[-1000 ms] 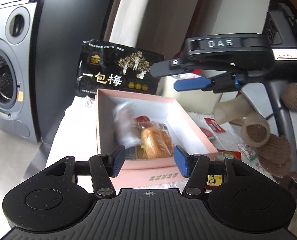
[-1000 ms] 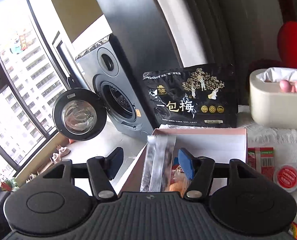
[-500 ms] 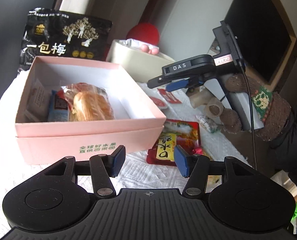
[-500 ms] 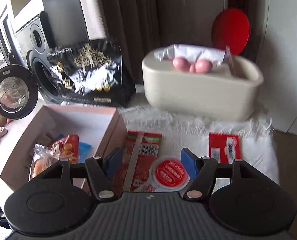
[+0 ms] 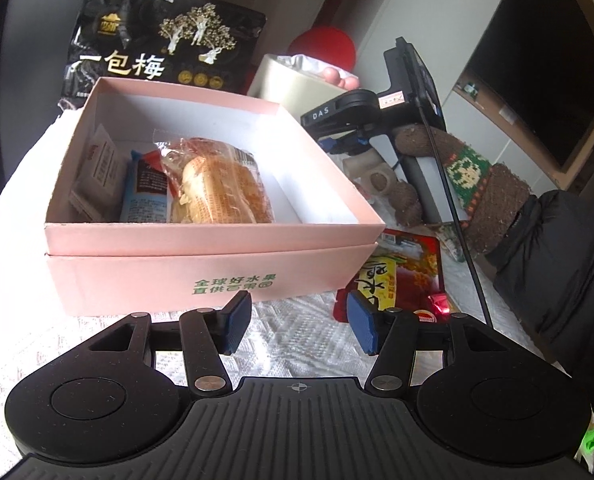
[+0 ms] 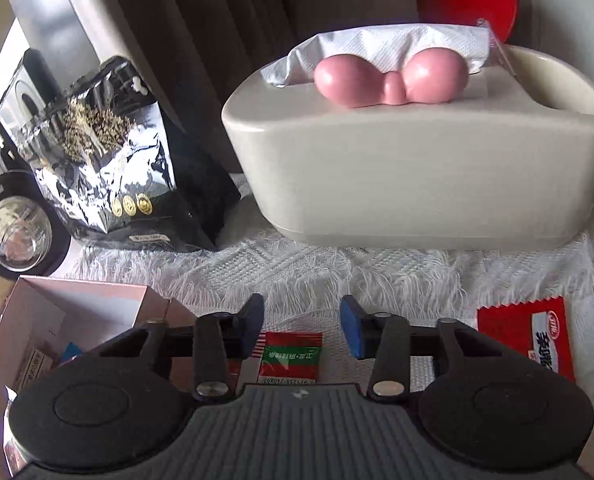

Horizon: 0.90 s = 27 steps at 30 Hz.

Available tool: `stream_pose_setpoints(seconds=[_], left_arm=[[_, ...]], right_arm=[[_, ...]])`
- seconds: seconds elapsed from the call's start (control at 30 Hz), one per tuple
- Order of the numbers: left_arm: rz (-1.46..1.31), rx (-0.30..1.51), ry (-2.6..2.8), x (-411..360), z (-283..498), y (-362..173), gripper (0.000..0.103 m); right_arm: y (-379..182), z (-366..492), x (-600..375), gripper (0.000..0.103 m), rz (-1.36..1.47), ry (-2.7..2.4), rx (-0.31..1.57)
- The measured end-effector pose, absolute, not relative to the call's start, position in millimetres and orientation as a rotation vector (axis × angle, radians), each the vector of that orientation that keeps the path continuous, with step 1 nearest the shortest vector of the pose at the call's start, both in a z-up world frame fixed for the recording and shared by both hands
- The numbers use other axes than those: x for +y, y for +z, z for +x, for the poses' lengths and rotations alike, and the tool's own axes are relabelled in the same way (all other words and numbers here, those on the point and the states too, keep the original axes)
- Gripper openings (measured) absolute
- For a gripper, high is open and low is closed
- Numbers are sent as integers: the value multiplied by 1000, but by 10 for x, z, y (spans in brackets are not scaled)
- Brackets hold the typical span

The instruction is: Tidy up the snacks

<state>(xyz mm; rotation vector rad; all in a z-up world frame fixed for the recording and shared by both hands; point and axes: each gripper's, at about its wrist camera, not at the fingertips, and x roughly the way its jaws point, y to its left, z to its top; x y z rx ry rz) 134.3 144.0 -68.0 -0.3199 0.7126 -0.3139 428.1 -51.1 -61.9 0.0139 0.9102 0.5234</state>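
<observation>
A pink box (image 5: 217, 272) sits on a white cloth and holds a wrapped bread roll (image 5: 221, 184), a blue packet (image 5: 145, 188) and a white sachet (image 5: 101, 164). My left gripper (image 5: 297, 322) is open and empty, just in front of the box. A red snack bag (image 5: 405, 276) lies to the right of the box. My right gripper (image 6: 302, 330) is open and empty above a red and green packet (image 6: 291, 356); it also shows in the left wrist view (image 5: 349, 114). Another red packet (image 6: 529, 336) lies to the right. The box corner (image 6: 77, 300) shows at the left.
A black plum bag (image 5: 157, 44) stands behind the box and shows in the right wrist view (image 6: 109, 176). A cream tissue box (image 6: 413, 168) with a pink bow stands at the back. A washing machine door (image 6: 17, 228) is at the far left.
A silvery packet dropped from my right gripper into the box. The right gripper then swung right over the loose packets. My left gripper pulled back from above the box to its front.
</observation>
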Motion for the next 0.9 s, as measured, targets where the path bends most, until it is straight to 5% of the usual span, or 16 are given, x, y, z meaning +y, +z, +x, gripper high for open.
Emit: stream_pose_setpoints(seconds=[0.6, 0.67, 0.77, 0.9], left_arm=[[-385, 693, -259, 1497, 1464, -652, 54], [-383, 674, -200, 1556, 1453, -628, 54], [-382, 655, -168, 1632, 1398, -577, 54], [-360, 655, -172, 1663, 1319, -548, 54]], right_arm=[[-430, 3004, -891, 18, -201, 784, 919], [-400, 2977, -846, 25, -215, 743, 857], [-443, 3088, -738, 53, -207, 678, 825], [-575, 3323, -590, 61, -165, 661, 862]])
